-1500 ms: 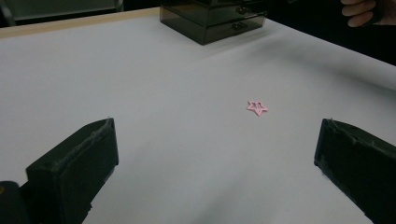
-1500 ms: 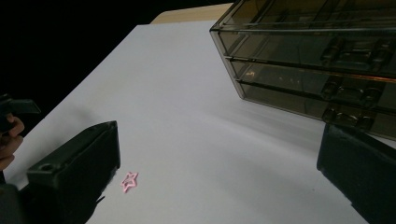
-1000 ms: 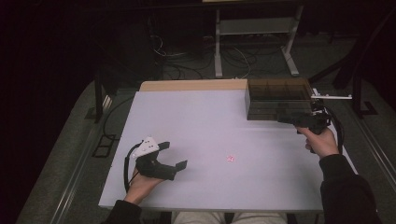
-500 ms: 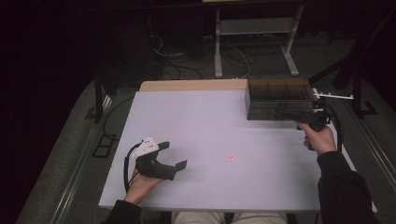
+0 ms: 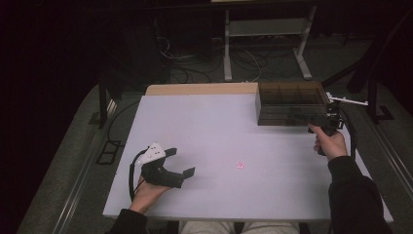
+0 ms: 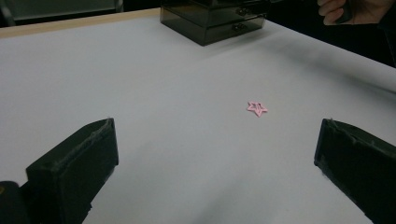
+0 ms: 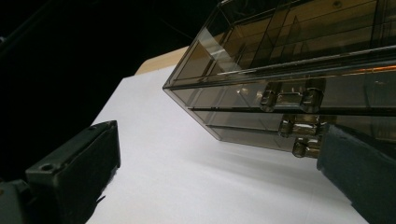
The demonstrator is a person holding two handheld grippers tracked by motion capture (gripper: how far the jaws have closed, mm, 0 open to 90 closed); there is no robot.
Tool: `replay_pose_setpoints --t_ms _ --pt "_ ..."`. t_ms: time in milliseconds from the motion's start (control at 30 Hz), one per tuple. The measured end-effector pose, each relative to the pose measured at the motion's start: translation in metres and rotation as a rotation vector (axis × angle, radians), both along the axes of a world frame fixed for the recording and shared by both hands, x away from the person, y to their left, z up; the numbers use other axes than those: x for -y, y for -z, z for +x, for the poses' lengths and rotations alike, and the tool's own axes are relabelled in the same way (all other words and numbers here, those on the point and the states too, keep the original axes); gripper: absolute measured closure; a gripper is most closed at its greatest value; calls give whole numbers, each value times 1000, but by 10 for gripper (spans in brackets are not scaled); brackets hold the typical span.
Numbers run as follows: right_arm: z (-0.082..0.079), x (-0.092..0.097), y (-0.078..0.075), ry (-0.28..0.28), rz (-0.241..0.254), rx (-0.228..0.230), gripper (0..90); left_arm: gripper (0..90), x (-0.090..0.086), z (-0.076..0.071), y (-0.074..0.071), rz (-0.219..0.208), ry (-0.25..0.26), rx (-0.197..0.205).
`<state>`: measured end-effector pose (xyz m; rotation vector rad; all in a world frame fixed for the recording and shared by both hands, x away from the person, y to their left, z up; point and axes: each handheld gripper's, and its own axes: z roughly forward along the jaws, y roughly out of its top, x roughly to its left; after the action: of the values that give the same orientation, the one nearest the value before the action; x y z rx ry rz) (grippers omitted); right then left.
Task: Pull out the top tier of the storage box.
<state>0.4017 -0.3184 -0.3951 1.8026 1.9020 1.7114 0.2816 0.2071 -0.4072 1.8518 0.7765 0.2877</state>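
The smoky plastic drawer box (image 5: 291,103), upper right of the high view, looks rigid but light and slippery; its small drawer knobs (image 7: 290,99) seem the best hold. The right gripper (image 5: 325,121) is spread wide beside them. The left gripper (image 5: 178,163), lower left, gapes empty. No writing shows.

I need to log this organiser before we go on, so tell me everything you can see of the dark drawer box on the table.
The drawer box is smoky, see-through plastic as it looks, with an open top tray split into compartments and two shut drawers below, each with a clear handle. It stands upright at the far right corner of the white table. The right gripper is close at its front with fingers apart; contact cannot be told.
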Motion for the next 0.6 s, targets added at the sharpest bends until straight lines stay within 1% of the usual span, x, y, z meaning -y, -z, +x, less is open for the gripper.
replay_pose_setpoints --t_ms 233,367,600 --pt "2 1 3 22 40 -6 0 0 0 0 0 0 0 1" --pt "3 1 4 30 50 -15 0 0 0 0 0 -1 0 0" --pt "6 3 7 65 84 -46 0 0 0 0 0 0 1 0"
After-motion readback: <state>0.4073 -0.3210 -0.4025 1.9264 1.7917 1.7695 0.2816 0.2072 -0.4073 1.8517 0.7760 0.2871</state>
